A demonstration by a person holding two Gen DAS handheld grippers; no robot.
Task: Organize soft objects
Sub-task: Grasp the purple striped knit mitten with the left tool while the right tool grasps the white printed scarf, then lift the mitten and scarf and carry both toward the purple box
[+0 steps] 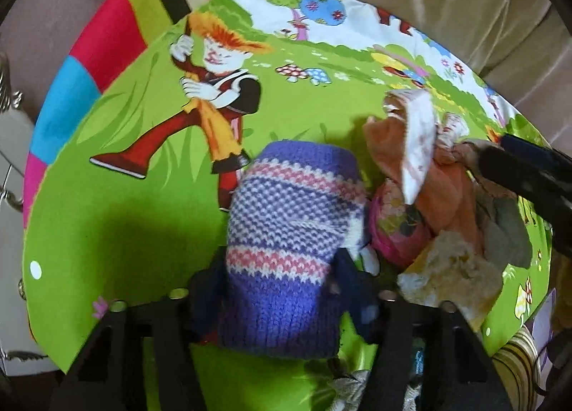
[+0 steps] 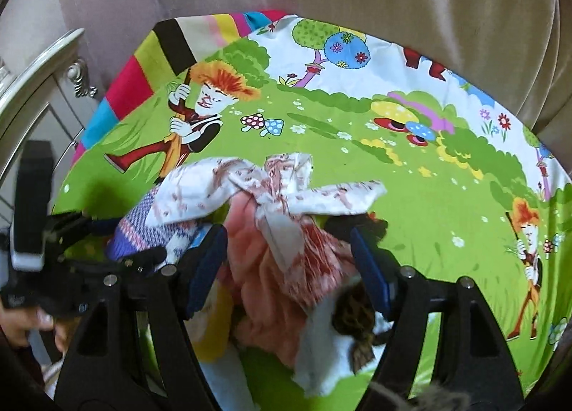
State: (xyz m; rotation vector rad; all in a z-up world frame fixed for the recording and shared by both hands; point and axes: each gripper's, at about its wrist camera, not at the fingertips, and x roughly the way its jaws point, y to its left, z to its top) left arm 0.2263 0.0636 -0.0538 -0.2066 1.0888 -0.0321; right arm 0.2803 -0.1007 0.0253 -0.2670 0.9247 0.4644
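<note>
L gripper [image 1: 282,268]: your fingers straddle purple-white-pink striped knit hat [image 1: 289,218], pads at its sides, grip unclear; long axis 12–6. R gripper [image 2: 286,261]: fingers wide, around peach cloth pile [image 2: 264,268], no pinch. Both on green cartoon-print sheet [image 1: 118,218].

green cartoon-print sheet [image 1: 143,225] under a purple knitted hat [image 1: 286,232] beside a heap of small clothes [image 1: 439,196]
</note>
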